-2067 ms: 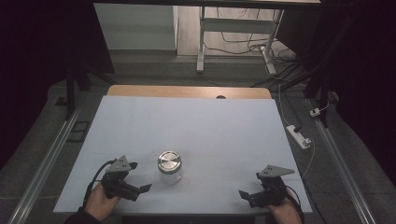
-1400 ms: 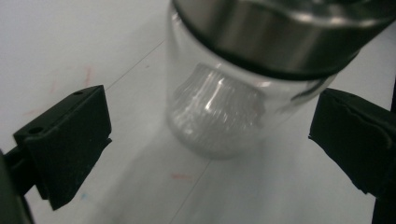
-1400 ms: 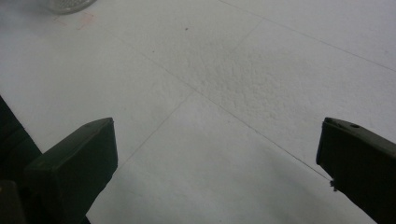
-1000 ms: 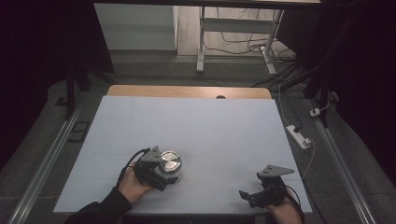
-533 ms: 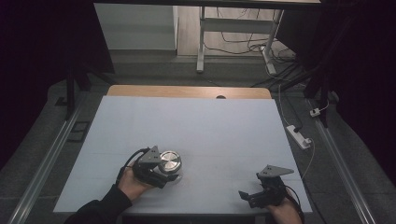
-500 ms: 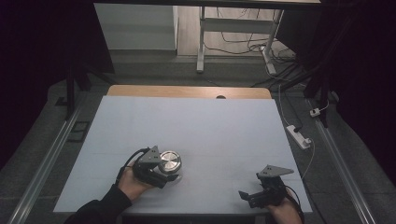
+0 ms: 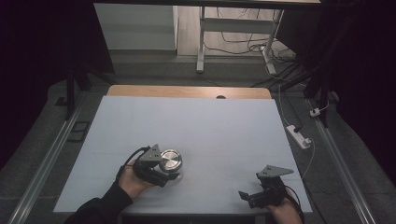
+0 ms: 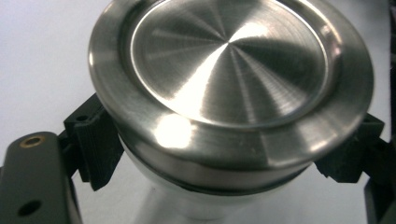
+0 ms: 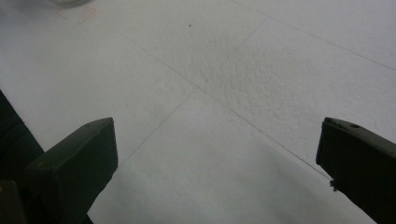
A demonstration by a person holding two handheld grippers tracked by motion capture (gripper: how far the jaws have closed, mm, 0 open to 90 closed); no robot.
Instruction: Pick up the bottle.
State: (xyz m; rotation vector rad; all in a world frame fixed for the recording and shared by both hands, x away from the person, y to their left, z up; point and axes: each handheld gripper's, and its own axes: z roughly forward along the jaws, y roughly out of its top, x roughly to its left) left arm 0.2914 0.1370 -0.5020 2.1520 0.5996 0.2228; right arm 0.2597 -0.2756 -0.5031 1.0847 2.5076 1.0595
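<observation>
On the white table (image 7: 196, 126) the one obstacle is a metal-lidded jar (image 7: 170, 161) near the front left, with the left gripper (image 7: 156, 173) closed around it, while the whole back and middle lie open and the right gripper (image 7: 252, 198) has bare surface ahead

Lab-like test room, white table (image 7: 187, 121), floor cables (image 7: 243, 44), power strip (image 7: 299, 136)
</observation>
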